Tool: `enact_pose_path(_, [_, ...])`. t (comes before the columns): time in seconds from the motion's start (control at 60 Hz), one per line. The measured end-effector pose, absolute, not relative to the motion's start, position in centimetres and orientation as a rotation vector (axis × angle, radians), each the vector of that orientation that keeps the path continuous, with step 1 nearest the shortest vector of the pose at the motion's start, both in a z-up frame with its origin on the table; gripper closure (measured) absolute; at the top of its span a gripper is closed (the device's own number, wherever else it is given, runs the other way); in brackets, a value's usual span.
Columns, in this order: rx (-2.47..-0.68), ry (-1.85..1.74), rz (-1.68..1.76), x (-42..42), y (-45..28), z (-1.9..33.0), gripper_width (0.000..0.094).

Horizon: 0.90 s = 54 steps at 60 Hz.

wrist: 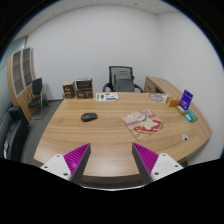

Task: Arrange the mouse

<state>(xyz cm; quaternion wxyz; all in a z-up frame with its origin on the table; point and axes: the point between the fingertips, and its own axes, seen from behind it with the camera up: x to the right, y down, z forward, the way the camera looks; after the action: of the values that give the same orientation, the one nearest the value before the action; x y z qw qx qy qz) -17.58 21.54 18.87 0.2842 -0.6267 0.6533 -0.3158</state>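
A small dark mouse lies on the wooden desk, well beyond my fingers and a little left of the gap between them. My gripper is held high over the desk's near edge. It is open, its magenta pads spread wide apart with only bare desktop showing between them.
A pile of pink and white papers lies right of the mouse. A purple box and a teal item sit at the right end. A black office chair and a wooden organiser stand behind the desk.
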Motion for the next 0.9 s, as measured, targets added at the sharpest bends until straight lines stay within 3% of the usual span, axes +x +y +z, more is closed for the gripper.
enact_pose_path(0.483, [-1.691, 1.668, -0.816, -4.5, 33.7, 10.7, 0.0068])
enact_pose_path(0.9, [-1.688, 1.752, -0.839, 8.1, 36.2, 1.3, 0.0066])
